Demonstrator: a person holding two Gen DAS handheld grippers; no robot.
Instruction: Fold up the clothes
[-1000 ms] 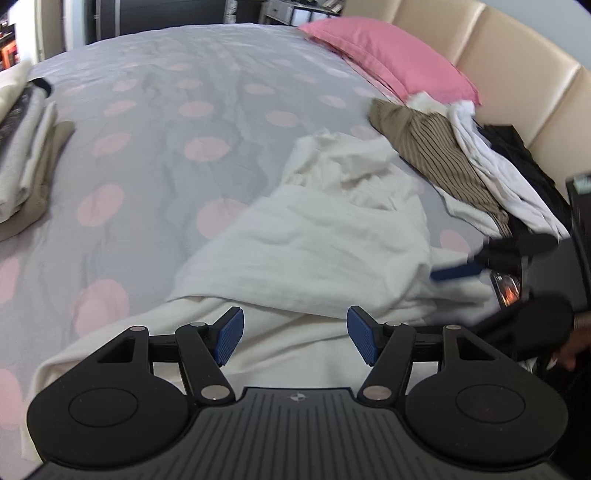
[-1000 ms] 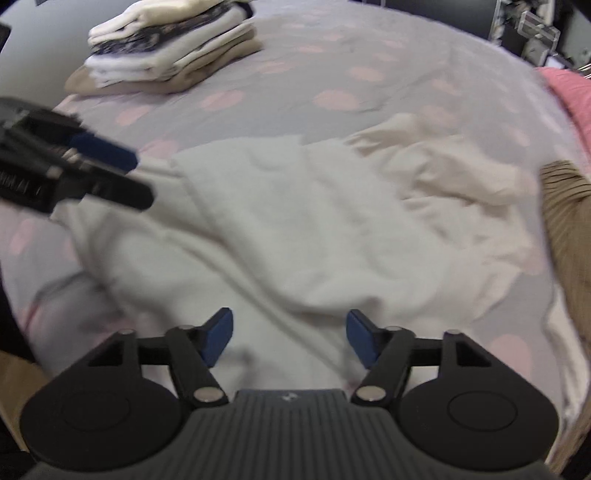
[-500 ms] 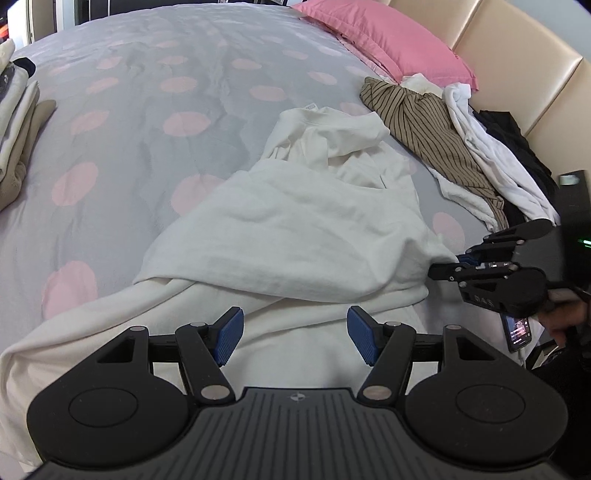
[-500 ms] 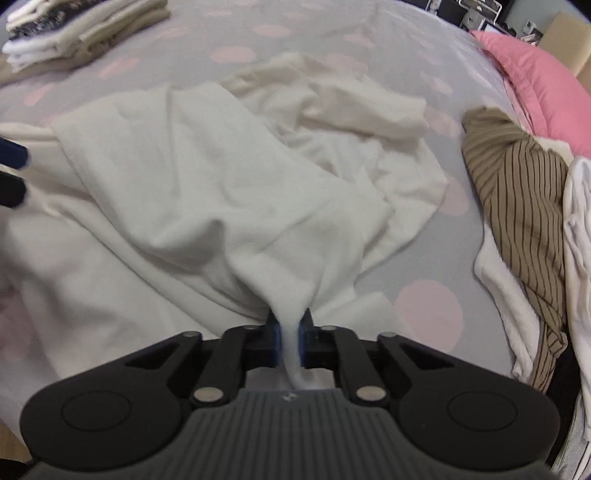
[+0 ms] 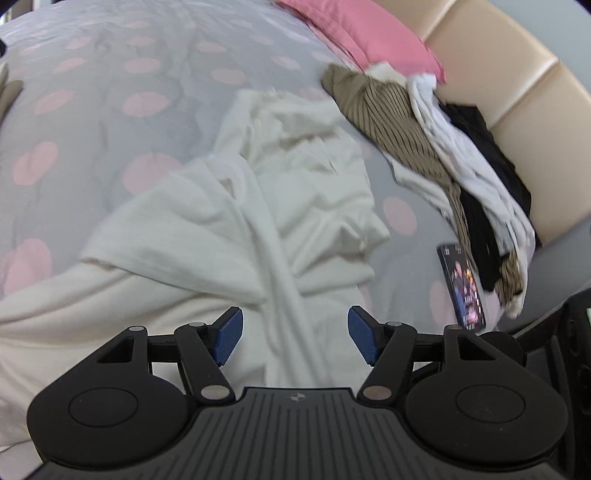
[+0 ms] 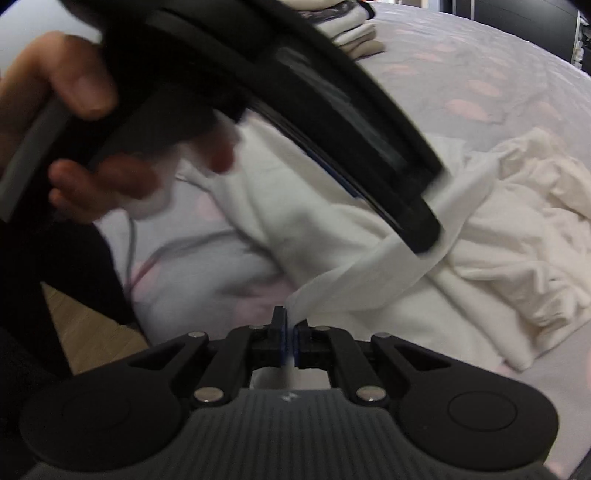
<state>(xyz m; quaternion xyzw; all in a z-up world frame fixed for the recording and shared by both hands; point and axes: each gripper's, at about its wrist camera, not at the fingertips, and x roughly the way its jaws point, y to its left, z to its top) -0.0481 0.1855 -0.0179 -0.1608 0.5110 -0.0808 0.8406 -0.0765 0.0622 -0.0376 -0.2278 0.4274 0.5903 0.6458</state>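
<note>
1. Right gripper (image 6: 290,334) at bottom center of its view, jaws pinched tight on a strip of the white garment (image 6: 369,269), which runs up and right from the pads.
2. Left gripper (image 5: 293,338) low in its own view, jaws wide apart with nothing pressed; a ridge of that garment (image 5: 258,229) lies between the blue pads (image 5: 229,338).
3. Phone (image 5: 461,288) at right, on the dotted bedsheet (image 5: 110,92).
4. Clothes pile (image 5: 424,140) upper right, beside the pink pillow (image 5: 369,33).
5. A hand (image 6: 74,122) grips the left gripper, upper left of the right view.

Person's hand (image 6: 74,122) — blurred; phone (image 5: 463,288) screen unreadable
</note>
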